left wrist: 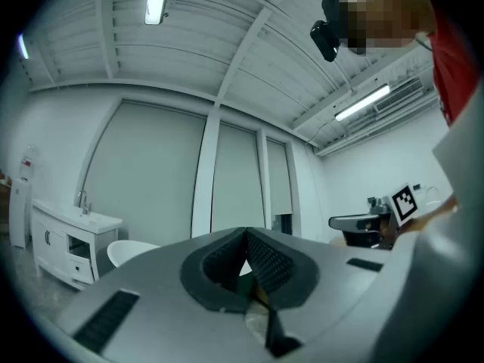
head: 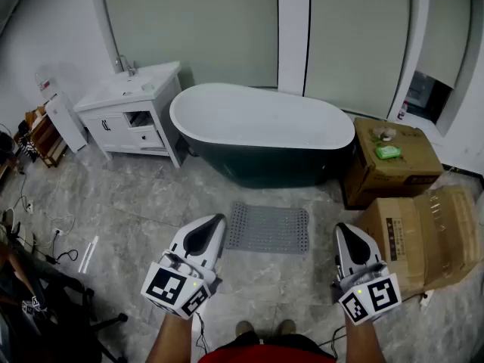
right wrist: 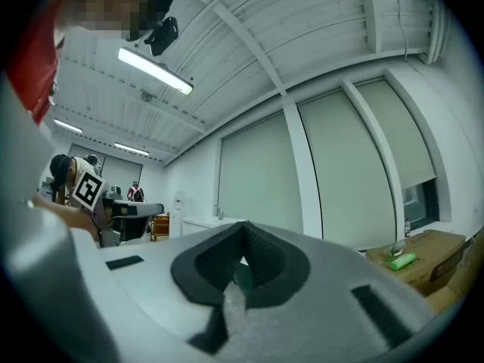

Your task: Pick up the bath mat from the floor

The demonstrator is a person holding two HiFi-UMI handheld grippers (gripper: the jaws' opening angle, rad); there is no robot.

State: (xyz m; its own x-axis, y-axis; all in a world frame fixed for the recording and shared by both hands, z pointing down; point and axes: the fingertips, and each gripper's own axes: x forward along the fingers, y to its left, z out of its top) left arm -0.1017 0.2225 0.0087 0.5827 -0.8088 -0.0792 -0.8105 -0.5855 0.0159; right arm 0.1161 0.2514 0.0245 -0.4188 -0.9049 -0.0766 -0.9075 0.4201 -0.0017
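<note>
A person stands in a bathroom with a white-shelled, marker-cubed hand-held gripper in each fist, both held level and well above the grey marble-patterned tiled floor [head: 151,203]. The grey, rectangular, hole-dotted rubber bath mat [head: 268,228] lies flat on that floor, untouched, just on the near side of the oval bathtub [head: 261,123], white inside and dark outside.

The left gripper [head: 219,218] has its 2 dark ribbed pads pressed together with nothing between them, and the right gripper [head: 341,228] is closed and empty in the same way. Both point toward the far wall, not down at the floor.

The mat's long axis runs left to right, parallel to the tub's near side. It sits ahead of and below the 2 grippers, in the gap between them. From the head view, the left gripper's tip lines up just beside the mat's left short edge, while the right gripper stands further off its right short edge, so the left looks the nearer. Picking the mat up would likely call for tipping a gripper down, opening its jaws and taking a short edge.

A white vanity cabinet with a sink [head: 132,100] stands at far left, and 2 brown cardboard boxes [head: 397,165] at right.
</note>
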